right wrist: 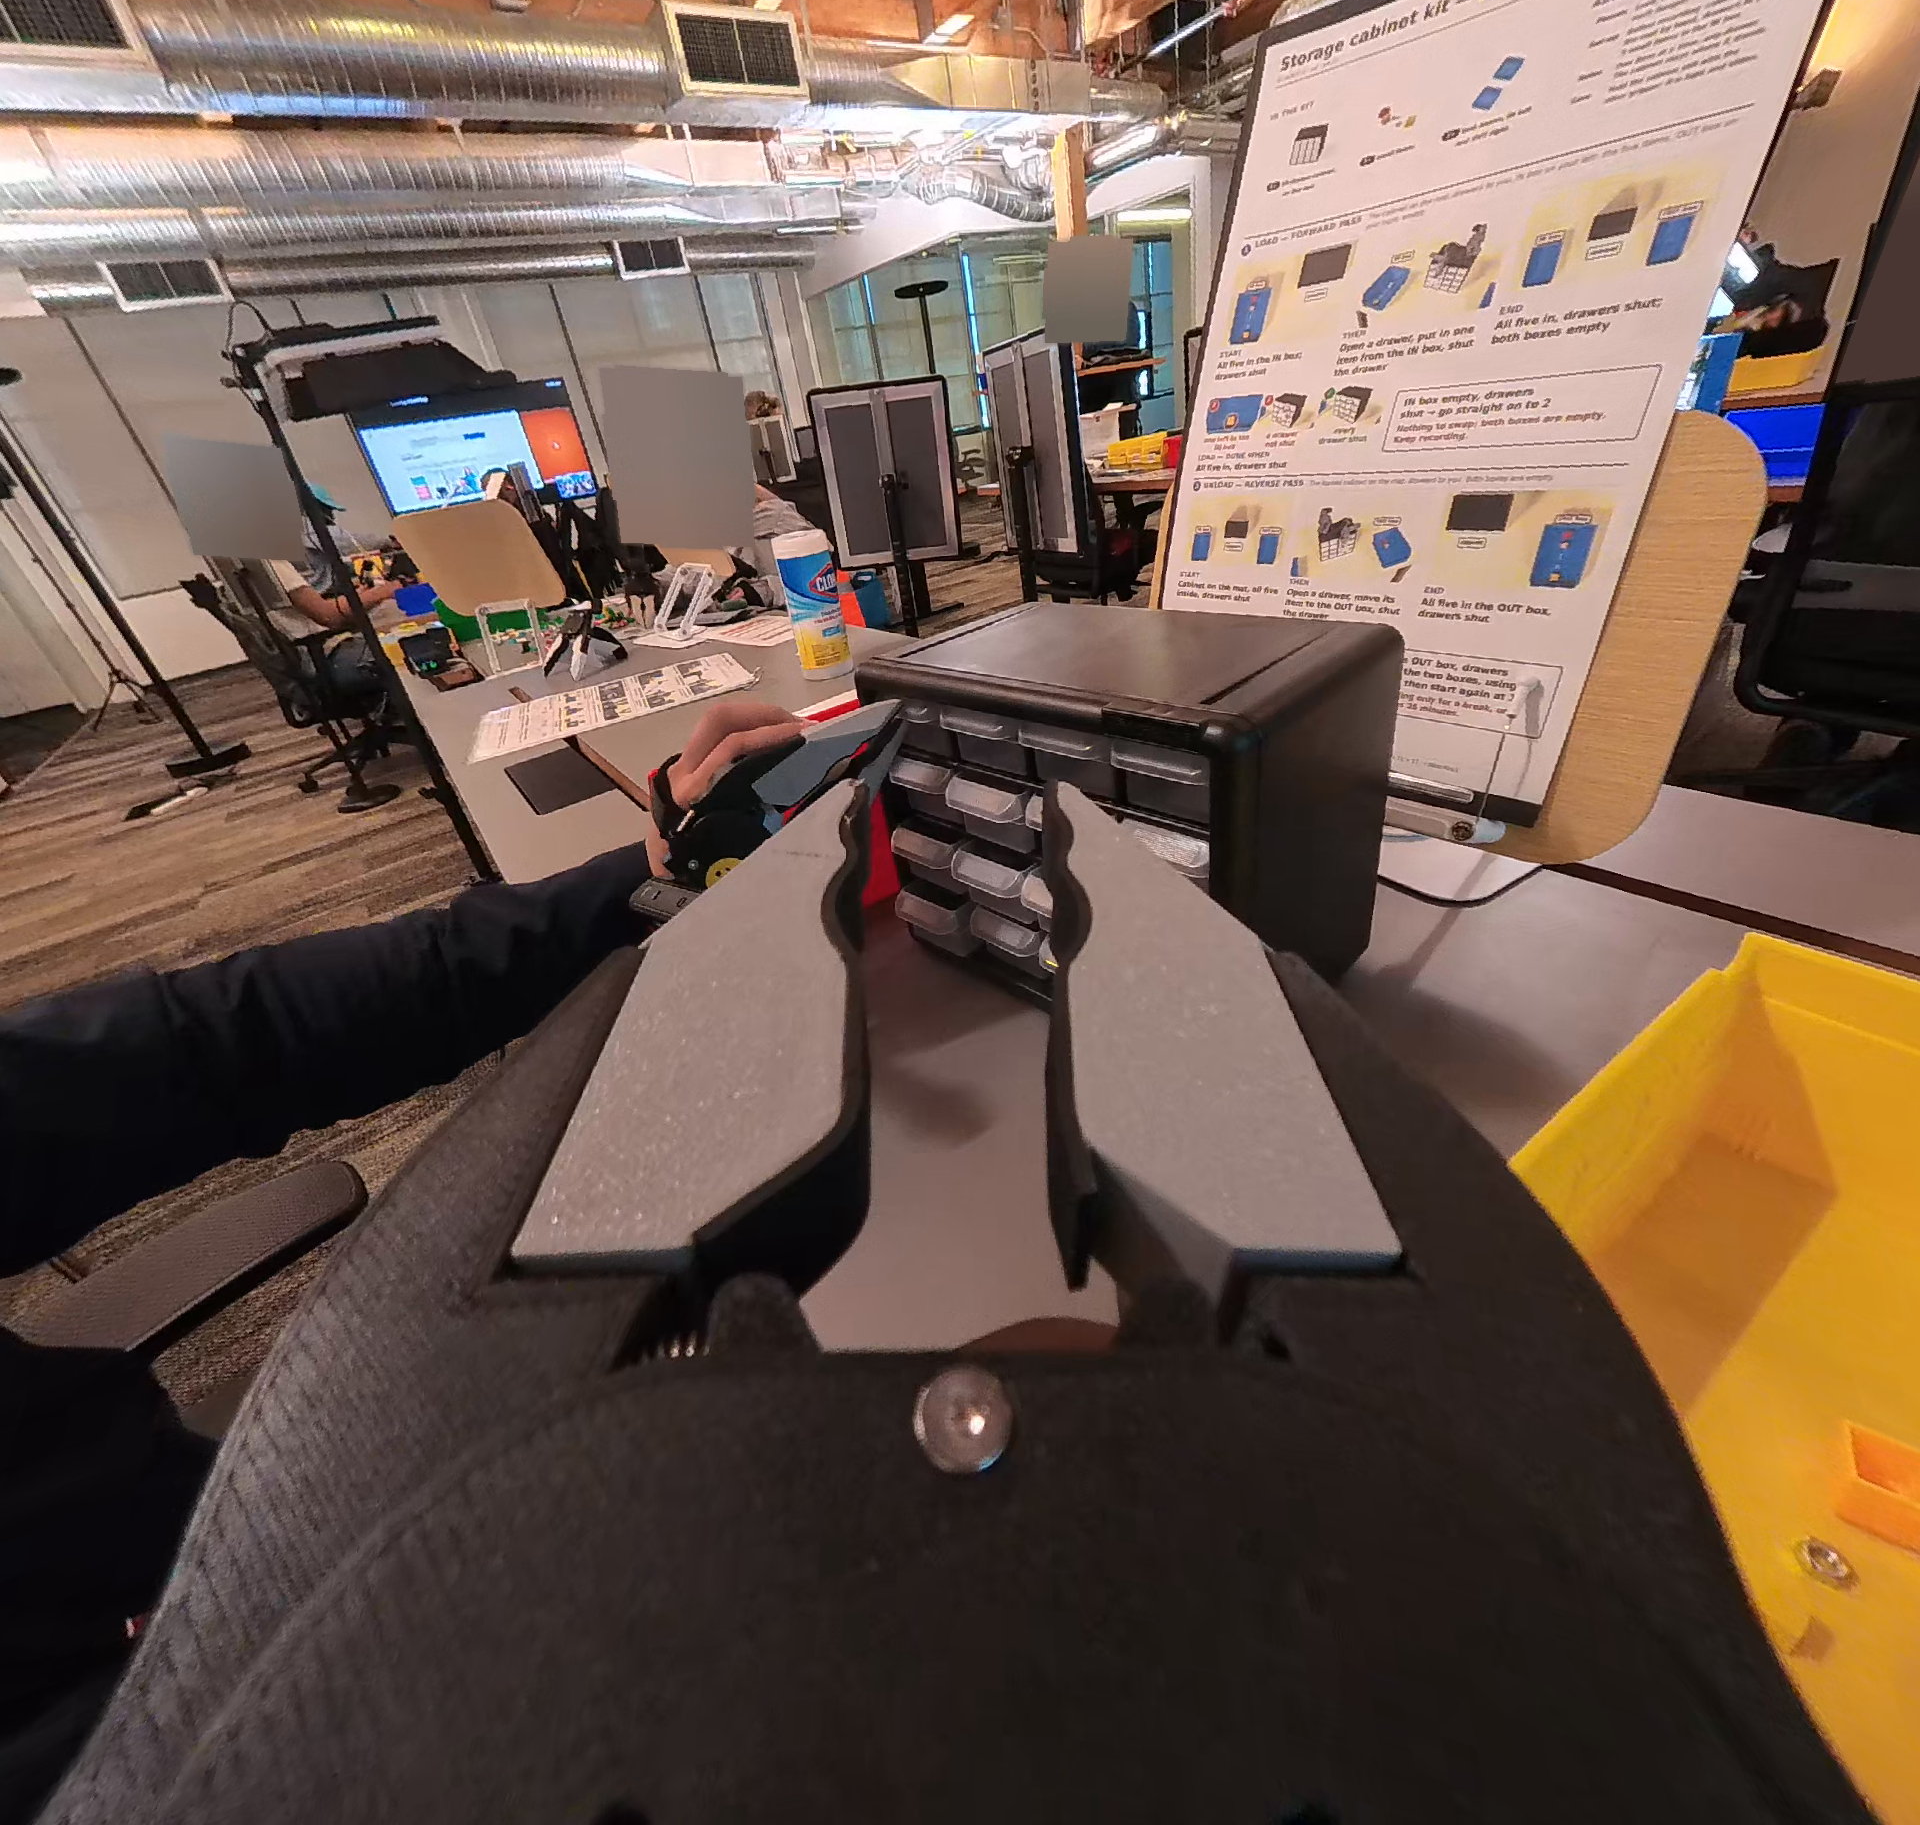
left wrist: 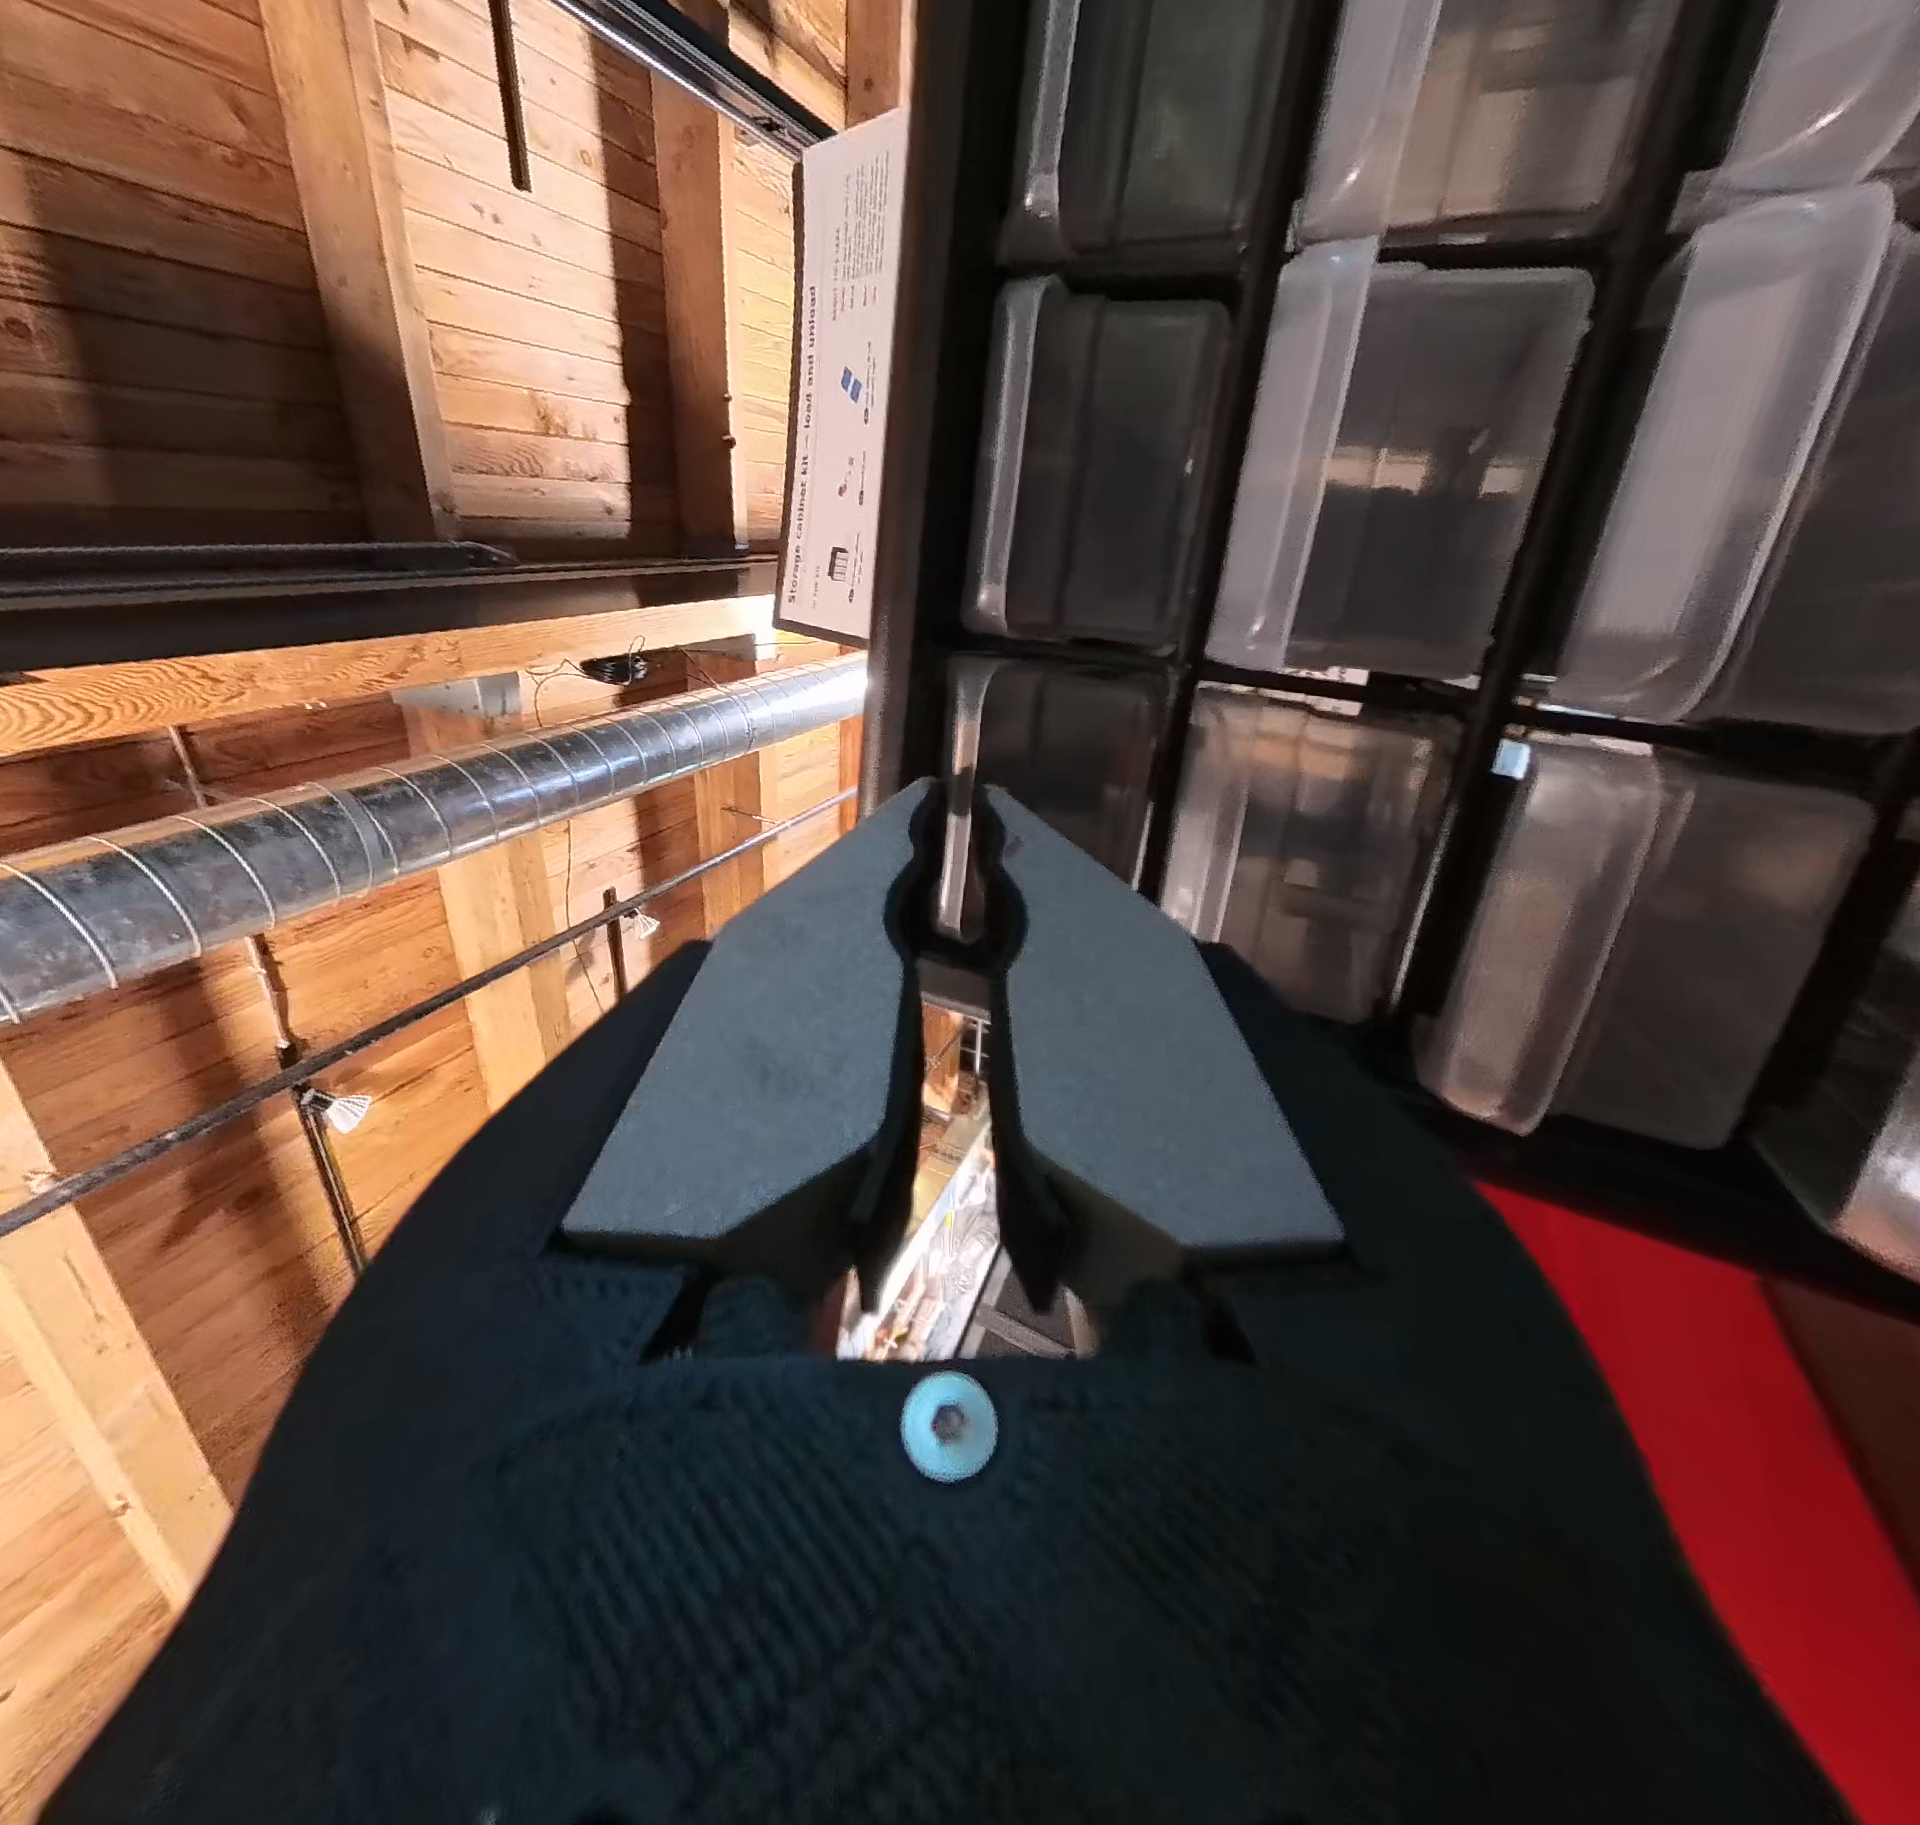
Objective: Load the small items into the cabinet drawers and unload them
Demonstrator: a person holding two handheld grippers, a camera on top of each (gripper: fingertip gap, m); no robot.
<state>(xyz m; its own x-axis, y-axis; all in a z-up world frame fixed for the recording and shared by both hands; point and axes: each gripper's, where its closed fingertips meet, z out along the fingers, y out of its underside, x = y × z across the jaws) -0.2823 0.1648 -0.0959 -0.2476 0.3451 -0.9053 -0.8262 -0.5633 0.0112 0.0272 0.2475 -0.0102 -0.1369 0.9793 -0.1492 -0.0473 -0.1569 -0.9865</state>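
The black cabinet [right wrist: 1299, 736] with clear drawers stands on the grey table [right wrist: 1455, 996]. My left gripper [left wrist: 961, 809] is turned on its side and is shut on the clear handle tab [left wrist: 964, 736] of a corner drawer [left wrist: 1081, 767]. In the right wrist view, the left gripper [right wrist: 883, 726] sits at the cabinet's top left drawer, held by a hand. My right gripper [right wrist: 951, 809] is open and empty, hovering in front of the cabinet's lower drawers.
A yellow box [right wrist: 1745, 1204] lies at the right, with a small orange piece inside. A red box [right wrist: 878, 861] sits left of the cabinet and also shows in the left wrist view [left wrist: 1662, 1360]. An instruction board [right wrist: 1475, 321] stands behind the cabinet. A wipes canister [right wrist: 816, 601] stands further back. The left gripper's tips are roughly 35 cm from the right gripper's.
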